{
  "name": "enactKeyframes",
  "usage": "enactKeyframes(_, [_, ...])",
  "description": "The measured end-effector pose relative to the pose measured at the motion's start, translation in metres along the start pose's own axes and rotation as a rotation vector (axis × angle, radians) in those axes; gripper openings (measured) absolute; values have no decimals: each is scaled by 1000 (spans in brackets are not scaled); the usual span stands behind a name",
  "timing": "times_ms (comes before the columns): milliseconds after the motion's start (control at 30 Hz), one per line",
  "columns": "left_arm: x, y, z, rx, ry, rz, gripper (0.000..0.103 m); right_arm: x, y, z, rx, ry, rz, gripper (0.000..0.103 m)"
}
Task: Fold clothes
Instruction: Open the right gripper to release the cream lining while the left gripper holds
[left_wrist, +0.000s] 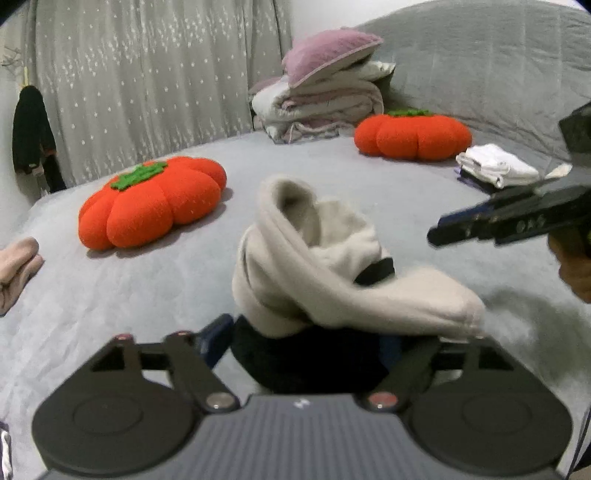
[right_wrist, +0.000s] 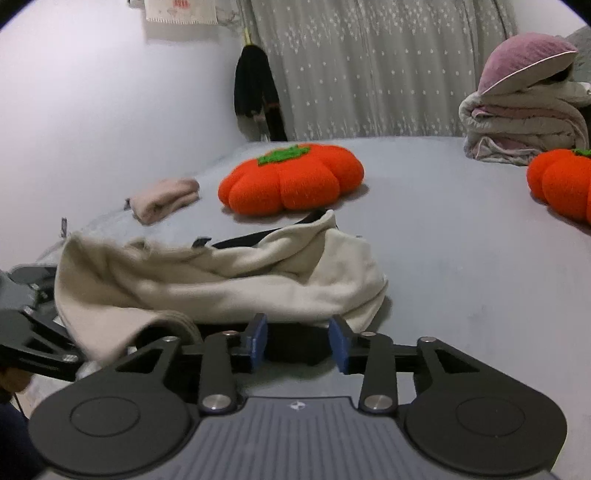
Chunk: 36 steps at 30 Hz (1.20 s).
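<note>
A cream garment with black trim (left_wrist: 314, 258) lies bunched on the grey bed (left_wrist: 147, 295); it also shows in the right wrist view (right_wrist: 229, 273). My left gripper (left_wrist: 306, 343) has its jaws wide apart with the garment draped between and over them; the right finger is hidden under cloth. My right gripper (right_wrist: 297, 341) is open, blue pads (right_wrist: 258, 339) apart, just in front of the garment's edge. In the left wrist view the right gripper (left_wrist: 480, 225) hovers to the right of the garment.
Two orange pumpkin cushions (left_wrist: 151, 203) (left_wrist: 412, 134) lie on the bed. Folded white clothes (left_wrist: 495, 166) sit far right, a pink folded garment (right_wrist: 164, 197) at left. A stack of blankets with a purple pillow (left_wrist: 325, 96) stands at the back by the curtain.
</note>
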<state>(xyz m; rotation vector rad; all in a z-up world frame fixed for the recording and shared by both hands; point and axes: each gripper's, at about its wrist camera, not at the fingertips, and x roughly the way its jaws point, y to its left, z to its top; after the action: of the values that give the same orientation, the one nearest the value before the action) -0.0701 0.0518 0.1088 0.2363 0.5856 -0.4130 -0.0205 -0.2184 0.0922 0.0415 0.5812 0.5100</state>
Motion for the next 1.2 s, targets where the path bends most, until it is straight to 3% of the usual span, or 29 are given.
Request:
enactKeyframes(267, [-3,0,5,0,-17,2,82,9,9,-4,-18,31,12,42])
enactKeyframes(433, [-28,34,10,-156,-123,-35,84,15,15,-6,-34,40,20,42])
enactKeyframes(533, [-34,50,12,-227,-155,-53,92,19,18,-8,-39,45,21,42])
enactKeyframes(700, [-25,56,16,-238,-131,-29,93,21,21,-10,-44,48,27,42])
enactKeyframes(833, [-22,69,15,-319,-136,-6,93,21,20,-12,-45,46,26,42])
enactKeyframes(933, [-7,74,13,-358,-72,4,88,22,20,-13,-43,43,26,42])
enactKeyframes(1033, [13,71,8,-356,17,13,74,21,19,-13,-44,43,27,42])
enactKeyframes(1067, [20,71,6,-364,44,10,58,21,19,-13,-45,43,26,42])
enactKeyframes(1100, [26,70,4,-376,70,-1,31,21,19,-14,-47,42,25,42])
enactKeyframes(1167, [35,69,0,-400,107,-22,10,20,19,-13,-48,40,24,42])
enactKeyframes(1200, [36,67,-1,-399,108,-26,10,20,19,-13,-47,39,23,42])
